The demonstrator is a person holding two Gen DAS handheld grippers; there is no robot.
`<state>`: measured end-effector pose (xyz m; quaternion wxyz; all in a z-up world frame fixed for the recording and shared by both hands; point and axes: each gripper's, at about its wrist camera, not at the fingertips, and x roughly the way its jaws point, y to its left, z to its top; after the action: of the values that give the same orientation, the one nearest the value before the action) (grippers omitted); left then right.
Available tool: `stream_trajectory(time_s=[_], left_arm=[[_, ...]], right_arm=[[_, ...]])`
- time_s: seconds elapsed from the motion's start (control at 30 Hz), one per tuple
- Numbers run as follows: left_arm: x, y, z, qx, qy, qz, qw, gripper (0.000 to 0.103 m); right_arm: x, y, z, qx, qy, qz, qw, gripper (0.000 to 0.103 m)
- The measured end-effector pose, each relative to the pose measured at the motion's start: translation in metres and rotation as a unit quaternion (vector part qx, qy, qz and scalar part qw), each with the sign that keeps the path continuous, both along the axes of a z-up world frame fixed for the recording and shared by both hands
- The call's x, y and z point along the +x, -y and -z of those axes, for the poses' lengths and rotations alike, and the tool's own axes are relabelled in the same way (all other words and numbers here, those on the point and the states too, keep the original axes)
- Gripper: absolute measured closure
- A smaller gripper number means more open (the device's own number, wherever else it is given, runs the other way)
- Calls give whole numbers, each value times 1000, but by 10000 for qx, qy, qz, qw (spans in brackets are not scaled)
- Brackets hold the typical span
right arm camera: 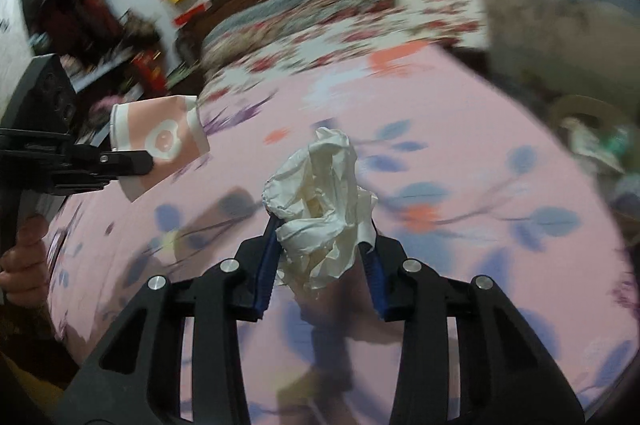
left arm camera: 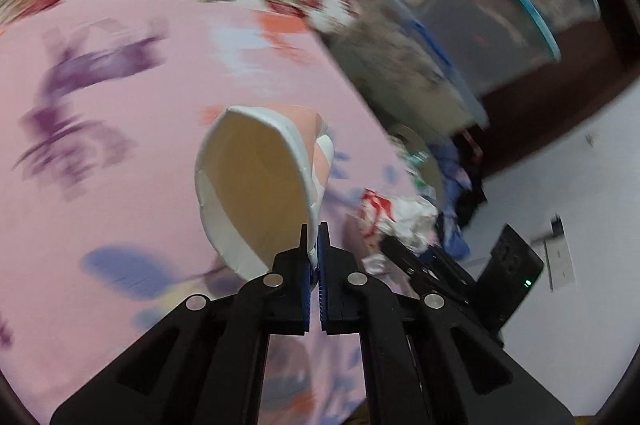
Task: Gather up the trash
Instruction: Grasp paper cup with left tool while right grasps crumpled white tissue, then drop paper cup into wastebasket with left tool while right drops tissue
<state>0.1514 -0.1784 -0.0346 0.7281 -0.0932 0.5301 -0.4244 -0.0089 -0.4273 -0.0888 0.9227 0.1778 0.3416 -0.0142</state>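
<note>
Trash in the left wrist view is a paper cup (left arm camera: 256, 185), pinched by its thin rim in the tightly closed left claw (left arm camera: 313, 237) and hanging over the pink bedsheet (left arm camera: 120, 165); with so little wall caught between the pads, I judge a quick swing toward the clear bin (left arm camera: 500, 37) could let it twist loose or crumple. In the right wrist view the right claw (right arm camera: 320, 245) is half closed around a crumpled tissue (right arm camera: 320, 201), and soft paper gives under pressure, so it could slide out onto the bed.
</note>
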Motion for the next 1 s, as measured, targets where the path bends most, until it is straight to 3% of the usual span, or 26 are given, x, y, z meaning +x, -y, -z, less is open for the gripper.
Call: stream_trajectory(time_s=[0.13, 0.33, 0.53, 0.57, 0.6, 0.63, 0.73, 0.87, 1.0], left_arm=[[-7, 102, -16, 89, 310, 851, 9958, 101], [-19, 269, -12, 12, 159, 2001, 9796, 101], [-19, 379, 22, 206, -139, 2251, 9740, 99], [-18, 395, 30, 309, -123, 2233, 9742, 86], [-16, 406, 37, 435, -128, 2232, 9737, 70], [-13, 415, 45, 593, -98, 2162, 9745, 43], [-6, 416, 52, 769, 56, 1952, 9777, 40], [2, 387, 45, 653, 133, 1818, 9811, 35], [0, 357, 32, 681, 406, 1641, 9833, 33]], right_arm=[[-33, 72, -9, 87, 213, 864, 9960, 63], [-73, 187, -9, 41, 254, 2207, 9750, 63], [-70, 256, 6, -40, 64, 2683, 9633, 62], [-66, 263, 9, -28, 27, 2682, 9633, 61], [-60, 271, 13, 2, -22, 2650, 9642, 59], [-53, 276, 16, 21, -63, 2612, 9653, 53], [-29, 283, 24, -26, -279, 2479, 9684, 37], [-22, 279, 26, -101, -223, 2463, 9689, 27], [-31, 268, 18, -129, -81, 2583, 9659, 26]])
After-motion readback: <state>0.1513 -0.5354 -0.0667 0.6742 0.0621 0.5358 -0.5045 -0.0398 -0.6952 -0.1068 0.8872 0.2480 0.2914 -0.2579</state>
